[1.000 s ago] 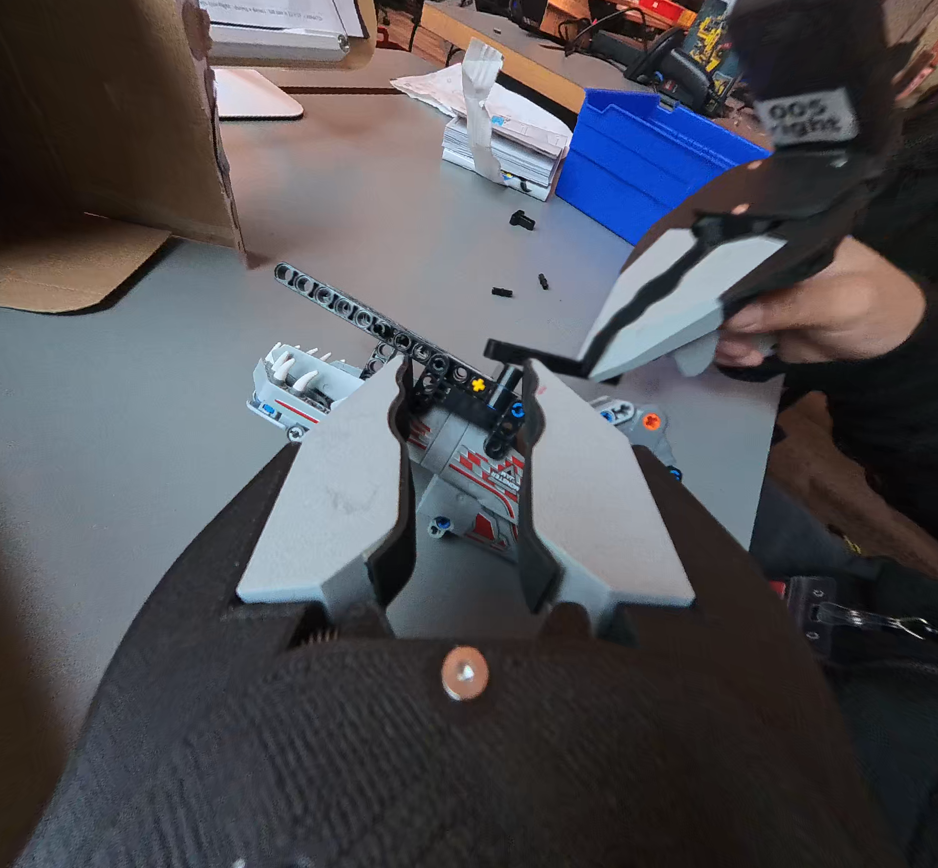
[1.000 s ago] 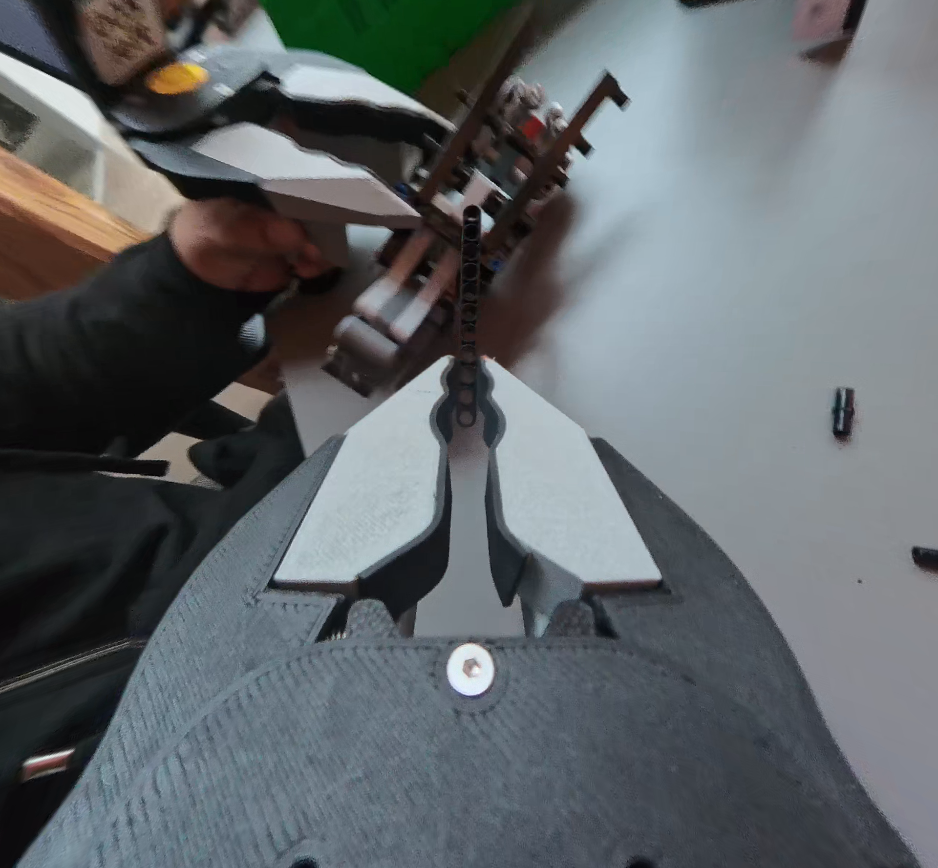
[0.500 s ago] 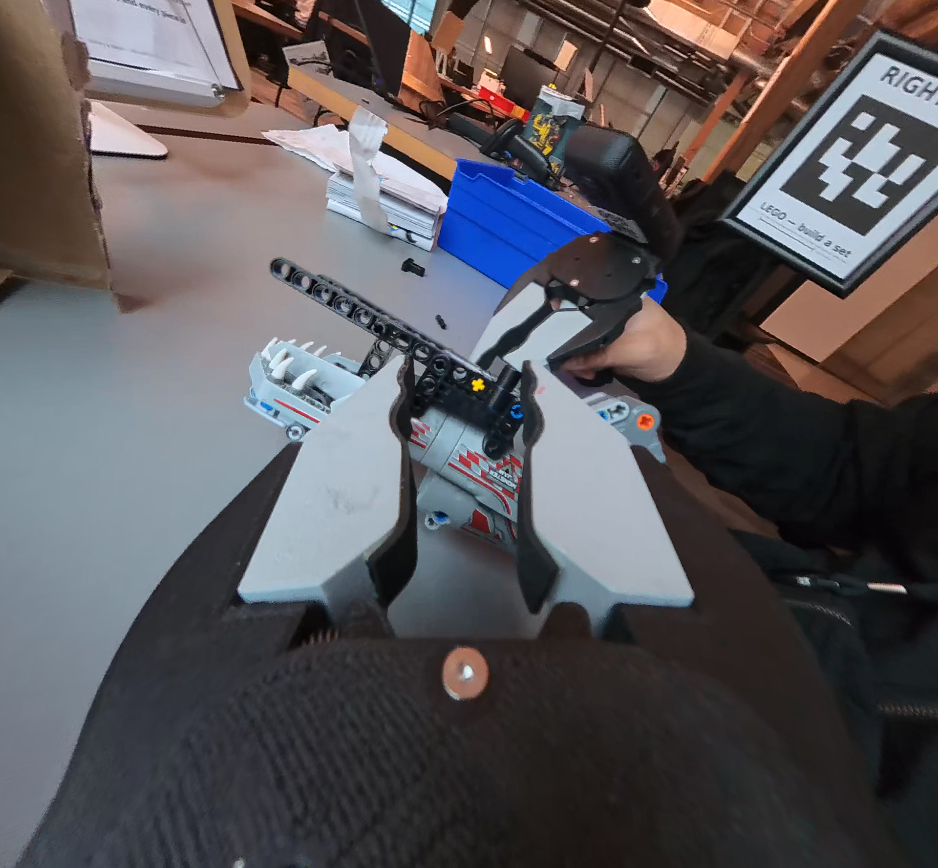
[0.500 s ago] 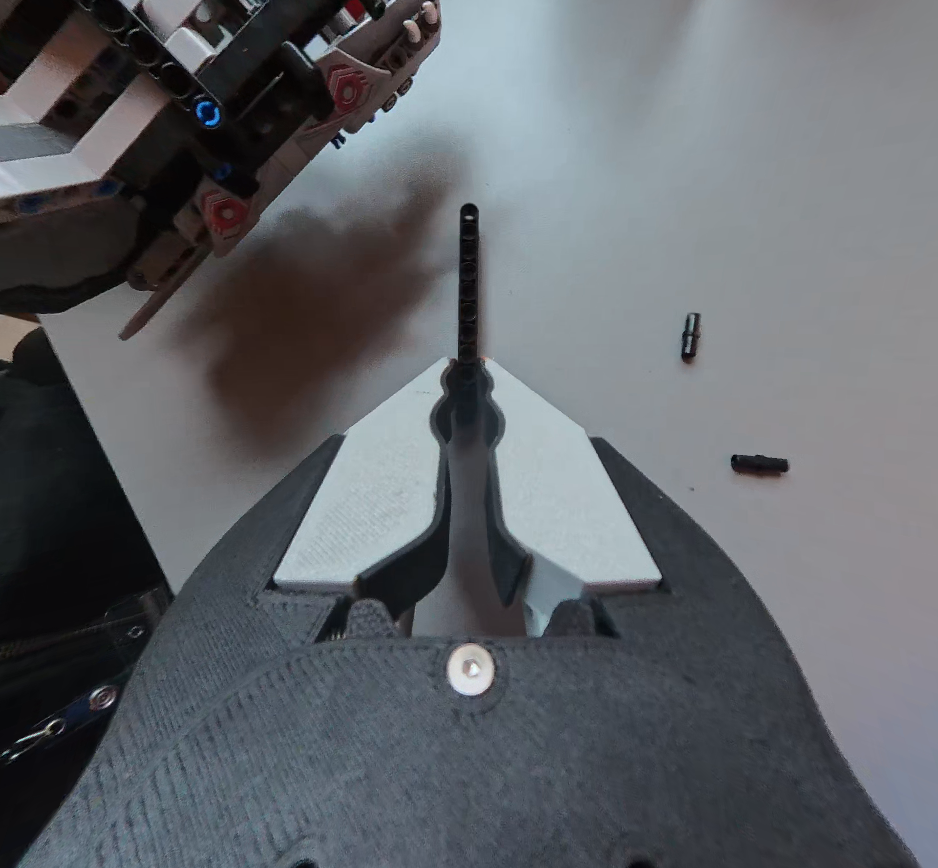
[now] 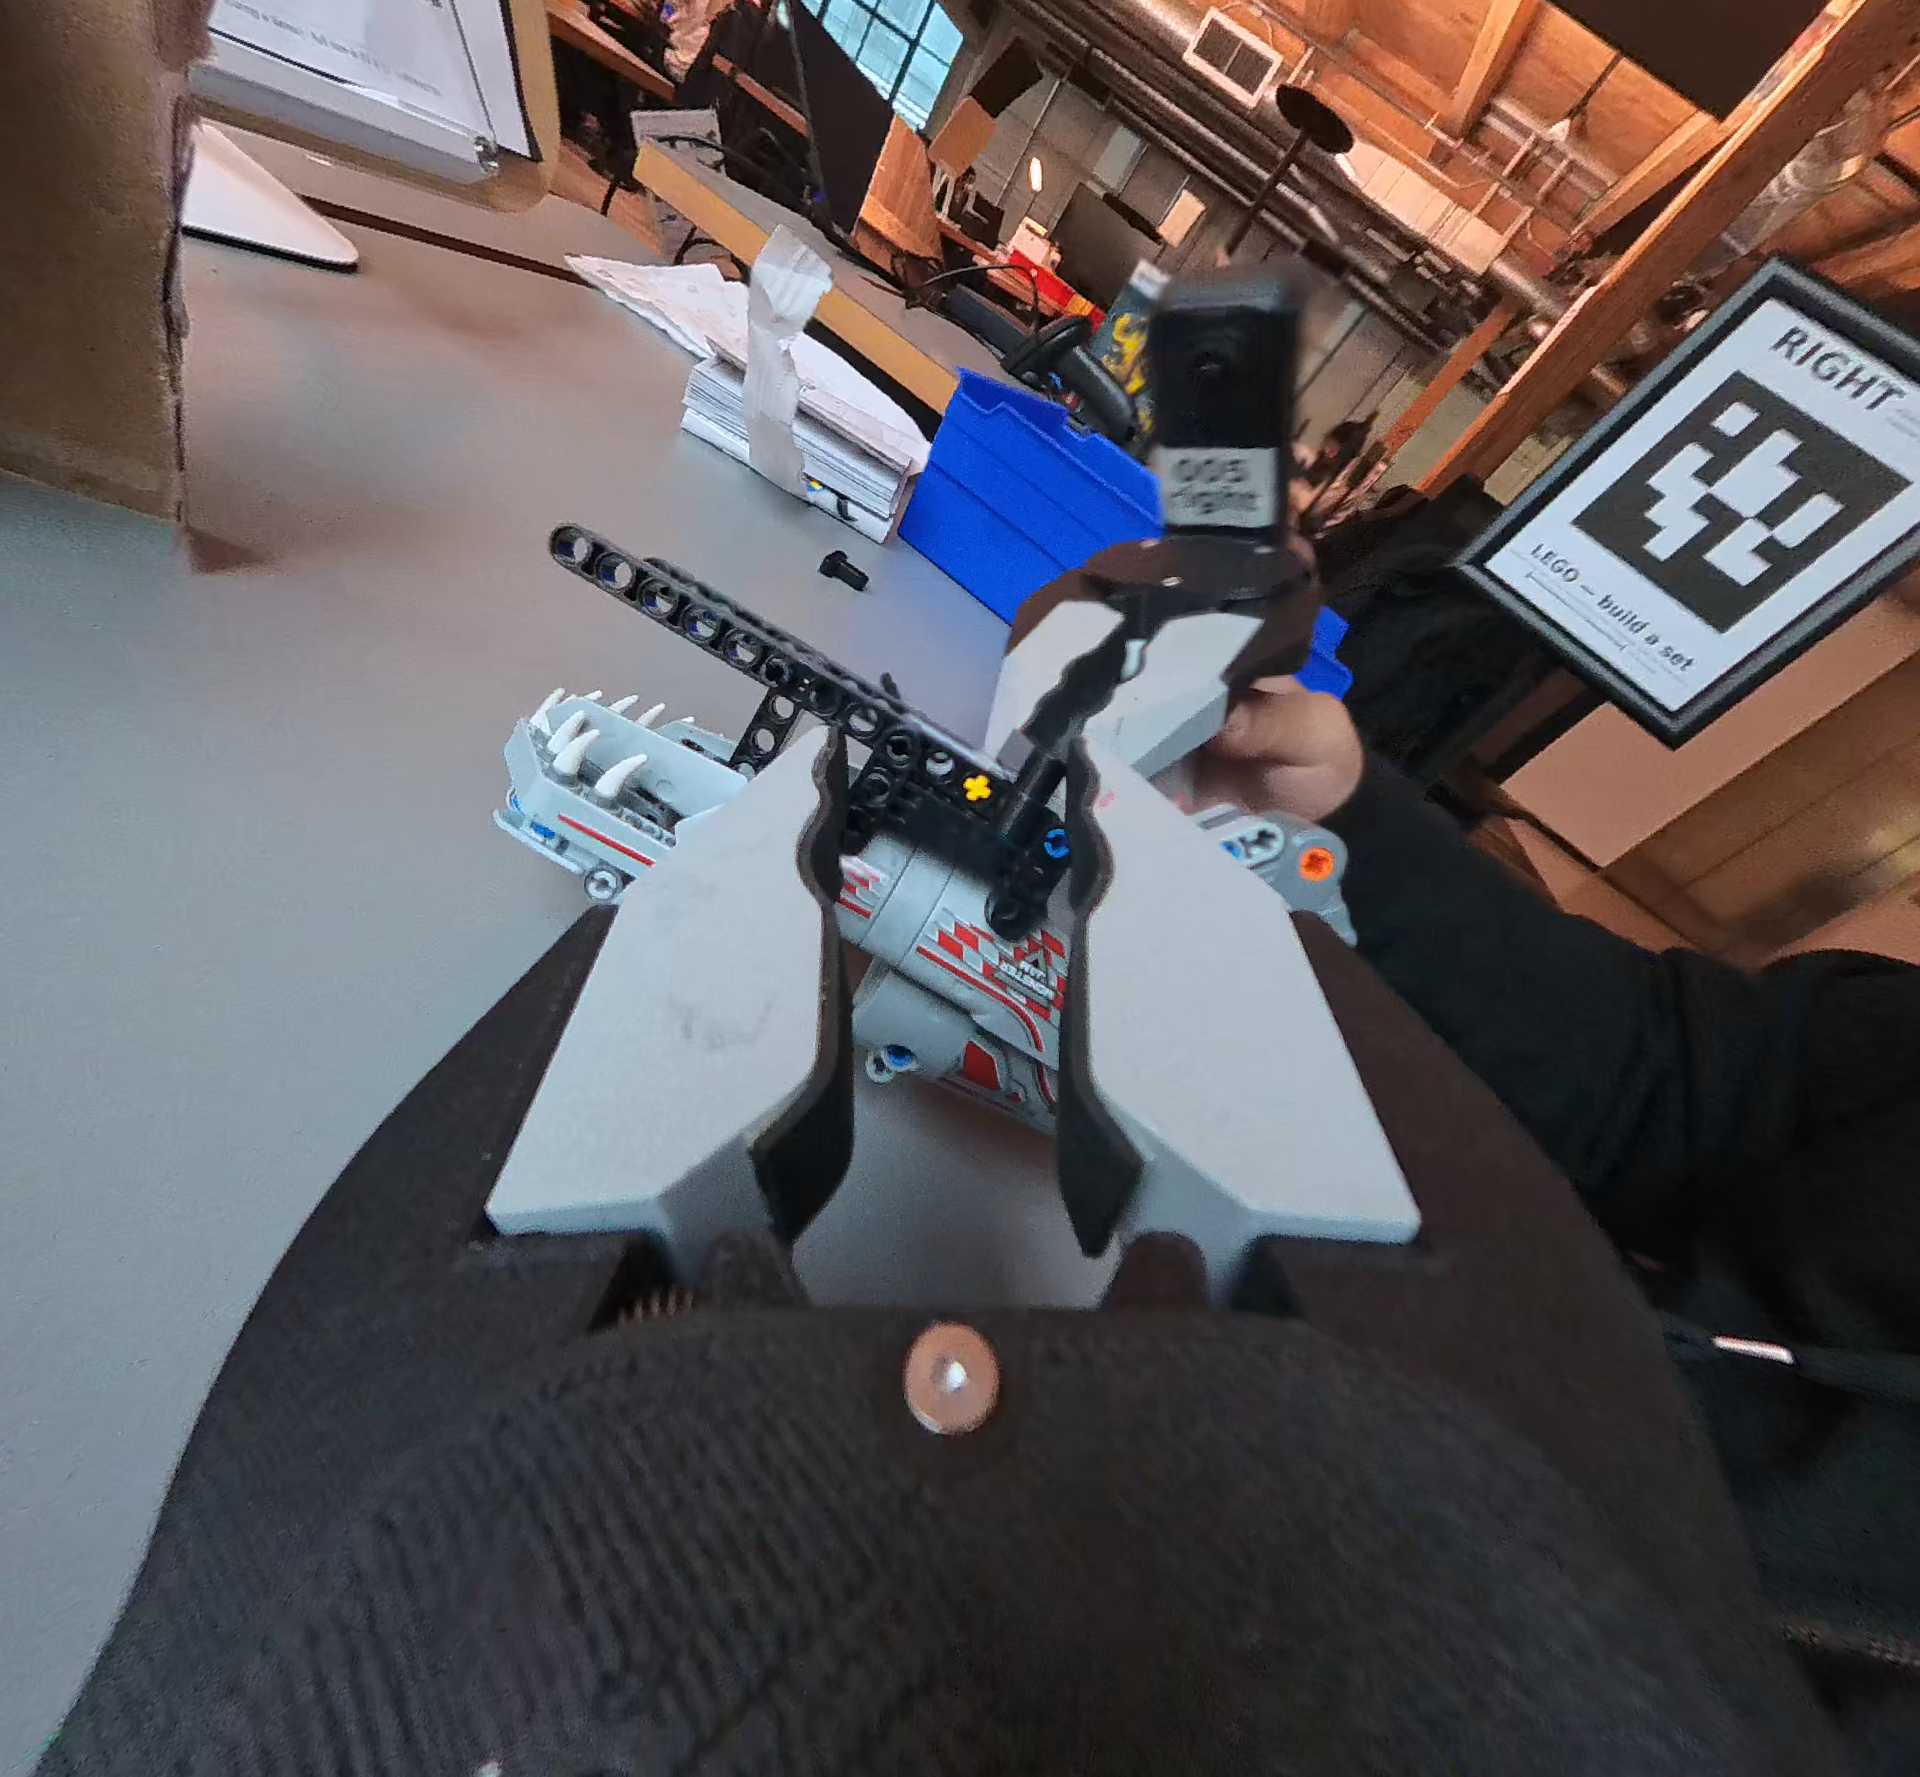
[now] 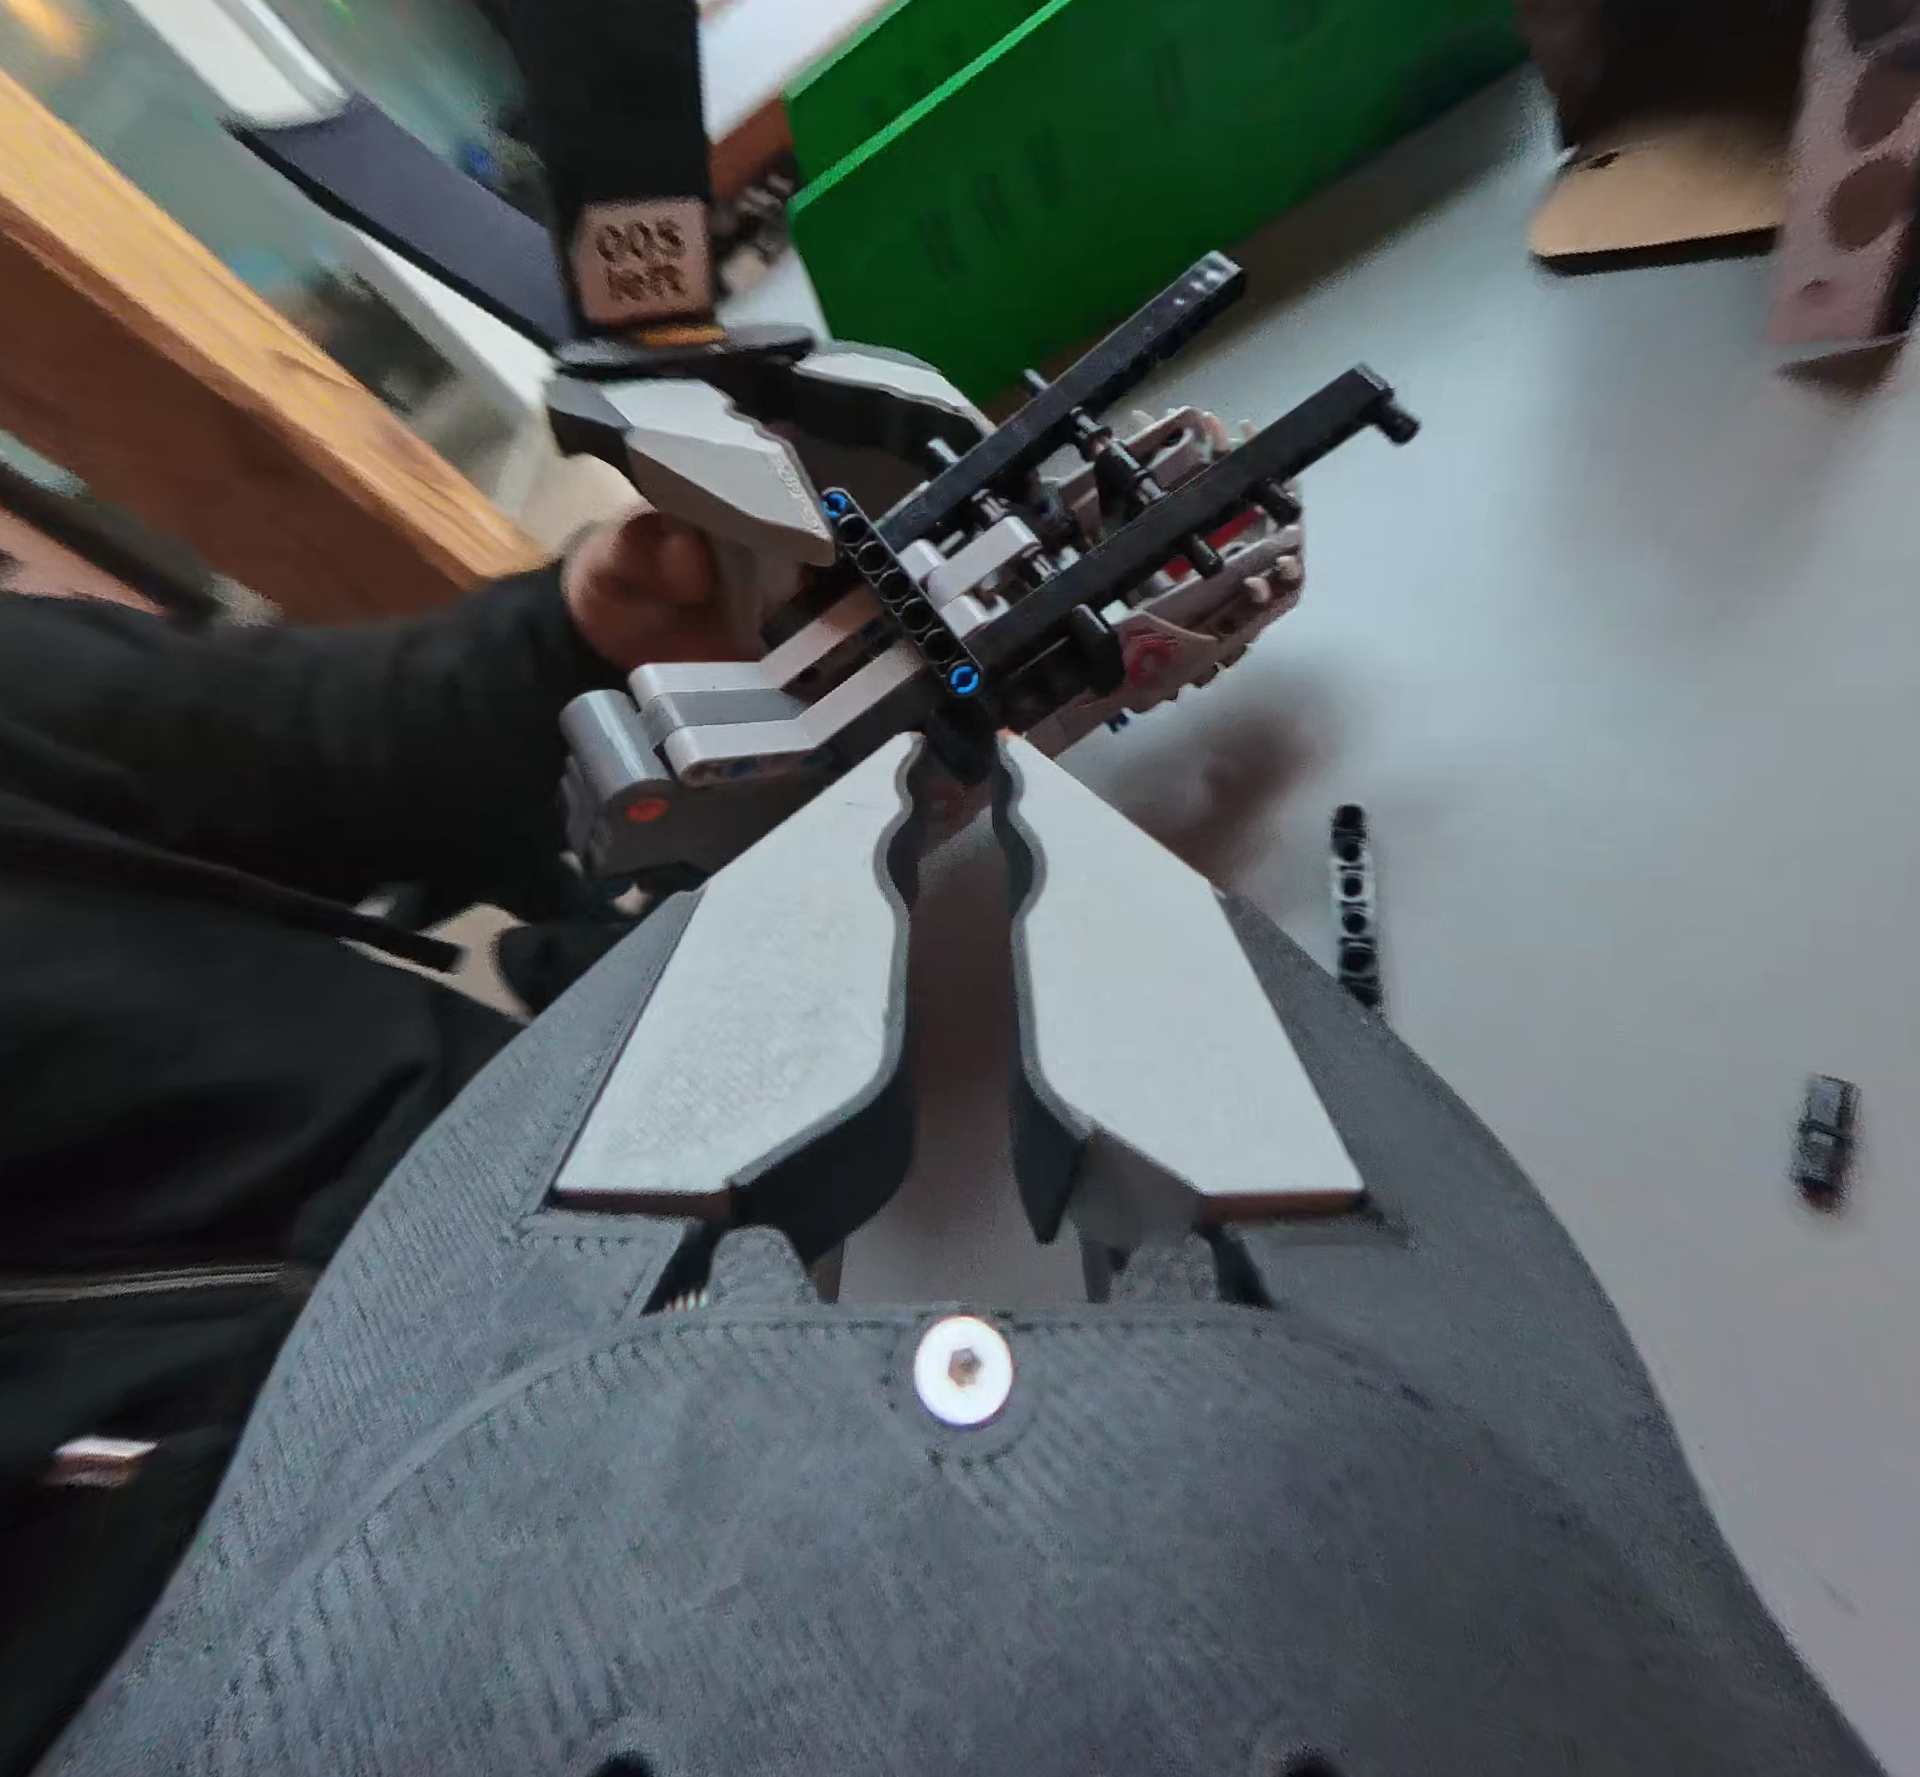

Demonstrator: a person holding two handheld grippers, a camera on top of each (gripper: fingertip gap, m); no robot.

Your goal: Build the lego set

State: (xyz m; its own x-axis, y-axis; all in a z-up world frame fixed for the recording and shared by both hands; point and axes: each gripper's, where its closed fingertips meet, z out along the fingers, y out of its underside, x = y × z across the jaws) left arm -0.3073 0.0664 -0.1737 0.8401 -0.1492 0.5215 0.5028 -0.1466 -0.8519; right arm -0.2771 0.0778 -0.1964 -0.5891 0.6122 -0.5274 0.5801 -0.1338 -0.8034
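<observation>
The grey, red and black lego model [image 5: 935, 917] has white teeth at its far end and a long black holed beam [image 5: 707, 626] on top. My left gripper [image 5: 948, 771] is shut on the model's black frame. In the right wrist view it [image 6: 821, 480] holds the model [image 6: 1039, 564] above the table. My right gripper [image 6: 958, 756] has its tips on a black peg at the model's near corner, jaws nearly closed on it. It also shows in the left wrist view [image 5: 1044, 725]. A loose black beam [image 6: 1354, 896] lies on the table to its right.
A small black pin [image 6: 1823, 1140] lies right of the loose beam and another [image 5: 844, 569] by a blue bin [image 5: 1018, 501]. A stack of booklets [image 5: 800, 418], a cardboard box [image 5: 73, 169], a green crate [image 6: 1143, 117] and a framed sign [image 5: 1714, 501] surround the grey table [image 5: 260, 896].
The right gripper let go of the thin black beam, which now lies on the table. It moved to the model and closed on the black peg. The left gripper still holds the model.
</observation>
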